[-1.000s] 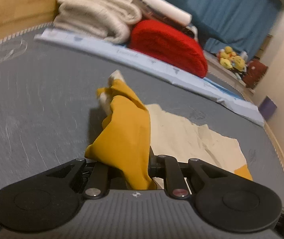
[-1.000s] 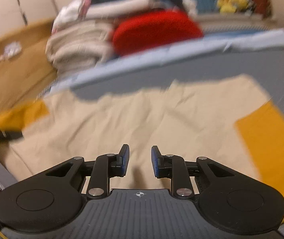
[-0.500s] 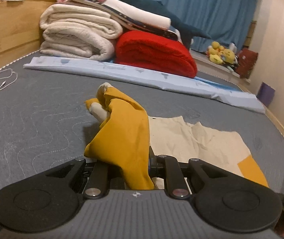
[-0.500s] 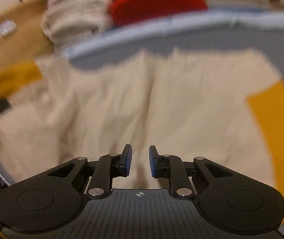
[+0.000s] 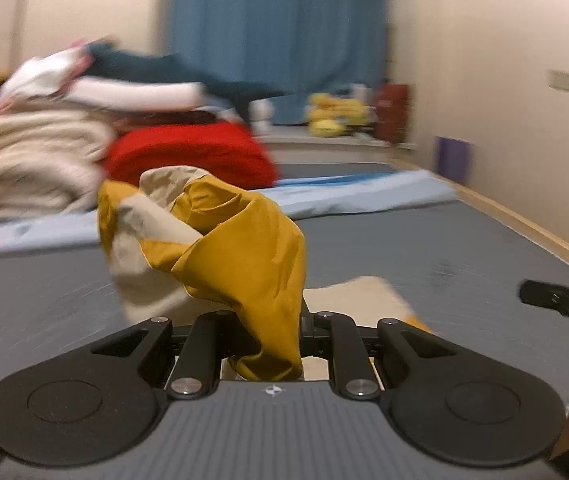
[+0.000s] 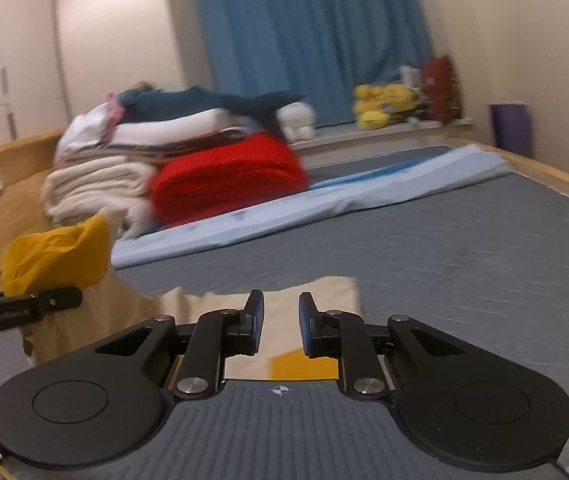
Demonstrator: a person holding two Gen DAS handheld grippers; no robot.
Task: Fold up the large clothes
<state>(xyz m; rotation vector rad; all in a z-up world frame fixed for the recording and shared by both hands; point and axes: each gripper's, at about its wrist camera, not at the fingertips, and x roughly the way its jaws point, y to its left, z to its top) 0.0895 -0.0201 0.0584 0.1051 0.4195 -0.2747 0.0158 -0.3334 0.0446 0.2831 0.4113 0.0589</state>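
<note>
A cream shirt with mustard-yellow sleeves lies partly on the grey mattress. My left gripper is shut on a bunched yellow sleeve and holds it lifted above the mattress. In the right wrist view the same sleeve hangs at the left over the left gripper's finger. My right gripper is open and empty, low over the cream cloth and a yellow patch. Its tip shows at the right of the left wrist view.
A stack of folded blankets and a red blanket sit at the mattress's far side, with a light blue sheet in front. A blue curtain, yellow plush toys and a wooden bed frame lie beyond.
Both grippers have risen and tilted up, so the room shows instead of the spread shirt. The left has lifted the sleeve higher. The right gripper's jaws stay open.
</note>
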